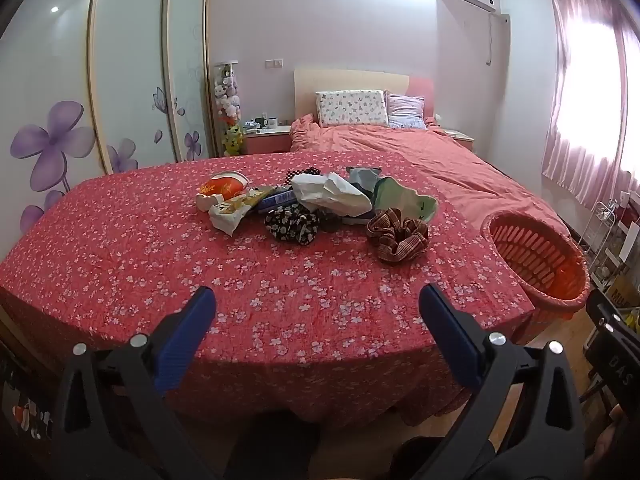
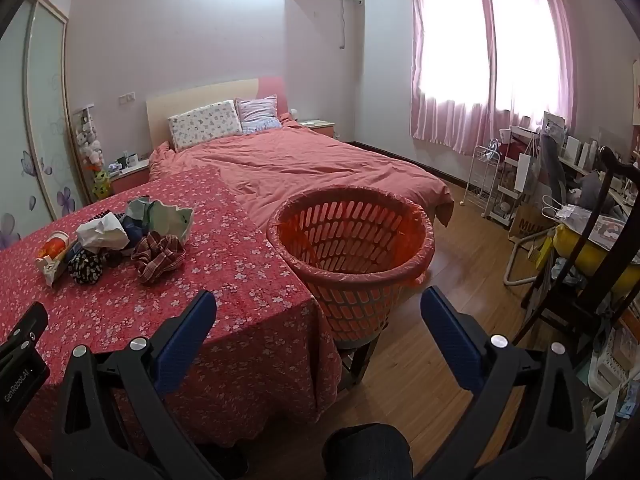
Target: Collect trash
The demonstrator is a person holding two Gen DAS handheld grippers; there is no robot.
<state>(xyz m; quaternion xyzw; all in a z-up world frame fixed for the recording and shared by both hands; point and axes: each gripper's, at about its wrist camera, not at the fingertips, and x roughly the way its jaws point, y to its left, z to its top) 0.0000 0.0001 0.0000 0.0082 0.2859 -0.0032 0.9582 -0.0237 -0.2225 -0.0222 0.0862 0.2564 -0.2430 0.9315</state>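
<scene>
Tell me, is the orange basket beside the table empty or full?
Empty: the orange basket shows only its slotted walls and liner inside, no trash.

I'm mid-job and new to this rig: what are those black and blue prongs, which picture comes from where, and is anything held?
Each picture comes from a camera on one hand-held gripper a person carries. The prongs are its fingers. The left hand-held gripper faces a pile of wrappers and scrunchies on the red floral cloth. The right hand-held gripper faces the lined orange basket beside the table. Both stand open and hold nothing.
</scene>
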